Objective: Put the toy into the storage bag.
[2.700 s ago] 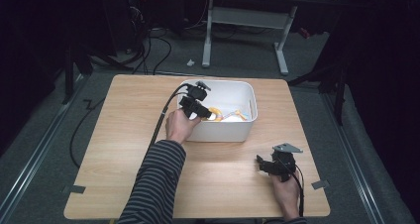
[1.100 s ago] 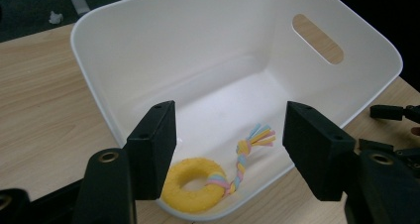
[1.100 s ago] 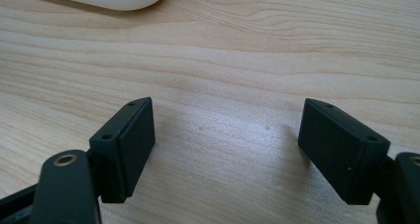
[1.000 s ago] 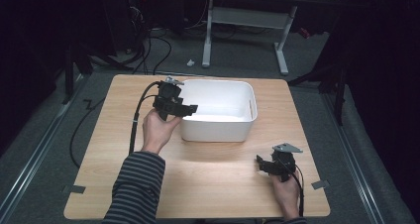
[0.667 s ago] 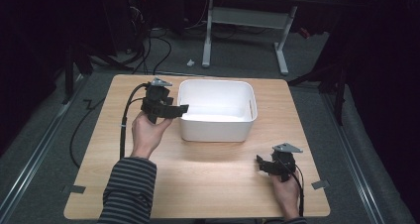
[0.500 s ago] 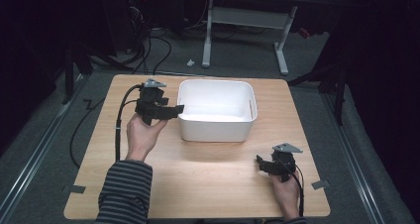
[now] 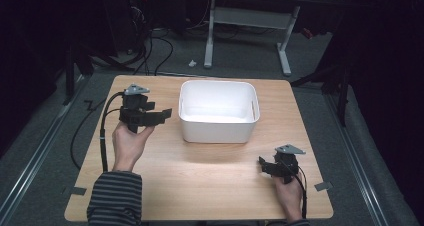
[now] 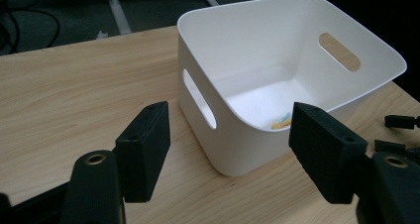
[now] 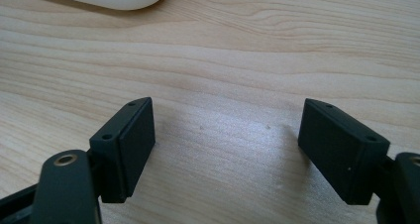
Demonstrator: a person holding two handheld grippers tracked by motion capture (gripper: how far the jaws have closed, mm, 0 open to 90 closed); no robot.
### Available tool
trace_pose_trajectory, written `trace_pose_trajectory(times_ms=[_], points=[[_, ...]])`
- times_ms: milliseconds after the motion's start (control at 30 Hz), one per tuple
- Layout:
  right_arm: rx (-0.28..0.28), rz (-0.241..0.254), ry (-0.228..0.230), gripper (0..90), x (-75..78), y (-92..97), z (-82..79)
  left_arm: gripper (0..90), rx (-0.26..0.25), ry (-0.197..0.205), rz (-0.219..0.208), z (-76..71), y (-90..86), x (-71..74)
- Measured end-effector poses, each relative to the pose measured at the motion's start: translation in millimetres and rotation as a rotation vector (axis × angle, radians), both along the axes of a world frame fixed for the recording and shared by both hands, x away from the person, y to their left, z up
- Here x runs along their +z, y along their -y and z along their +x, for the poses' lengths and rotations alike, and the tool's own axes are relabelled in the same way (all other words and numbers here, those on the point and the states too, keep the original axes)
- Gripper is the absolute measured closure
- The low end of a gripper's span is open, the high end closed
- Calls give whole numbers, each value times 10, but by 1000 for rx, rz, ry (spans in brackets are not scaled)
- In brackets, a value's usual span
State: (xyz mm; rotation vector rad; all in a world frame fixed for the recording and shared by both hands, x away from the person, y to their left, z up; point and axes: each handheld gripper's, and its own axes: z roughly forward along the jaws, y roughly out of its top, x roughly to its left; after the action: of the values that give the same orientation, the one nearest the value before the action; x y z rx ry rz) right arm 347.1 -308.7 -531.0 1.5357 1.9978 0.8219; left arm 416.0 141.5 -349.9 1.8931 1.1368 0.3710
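A white bin [image 7: 218,111] sits at the middle of the worktop's [image 7: 200,181] far edge, with small yellow and blue bits [image 8: 280,122] inside. The left hand-held gripper [image 7: 162,113] hangs just left of it, jaws wide and empty. The right hand-held gripper [image 7: 263,165] rests near the near right corner, also wide and empty.

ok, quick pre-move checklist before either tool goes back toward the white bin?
1. Left tool open: ok, jaws wide apart with nothing between them in the left gripper view.
2. Right tool open: ok, jaws spread over bare wood in the right gripper view.
3. Left tool clear of the white bin: ok, it is held off the bin's left side, not touching.
4. Bin upright on the table: ok, rim level, handle slots visible.
5. Bin contents: cannot tell fully; a few small yellow and blue pieces sit at the bottom, too small to identify.
6. Right tool's path to the bin: ok, bare tabletop between them.
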Motion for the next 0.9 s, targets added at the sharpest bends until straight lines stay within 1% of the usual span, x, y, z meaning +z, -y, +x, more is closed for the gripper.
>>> trace_pose_trajectory(times_ms=[133,300,433,600,767,900], points=[[1,0,0,222,0,-1,-3,322,19,-5,2,-27,-94,-21],[6,-1,2,221,-1,-1,-4,321,42,1,-10,-86,-210,-44],[6,-1,1,222,-1,-2,-4,321,55,-3,-8,-118,-290,-64],[6,-1,1,221,-1,-2,-4,321,77,-7,4,-159,-387,-132],[8,-1,2,222,-1,-1,-4,321,97,-15,-12,-208,-501,-197],[7,0,1,221,-1,-2,-4,318,104,-17,-8,-250,-554,-231]])
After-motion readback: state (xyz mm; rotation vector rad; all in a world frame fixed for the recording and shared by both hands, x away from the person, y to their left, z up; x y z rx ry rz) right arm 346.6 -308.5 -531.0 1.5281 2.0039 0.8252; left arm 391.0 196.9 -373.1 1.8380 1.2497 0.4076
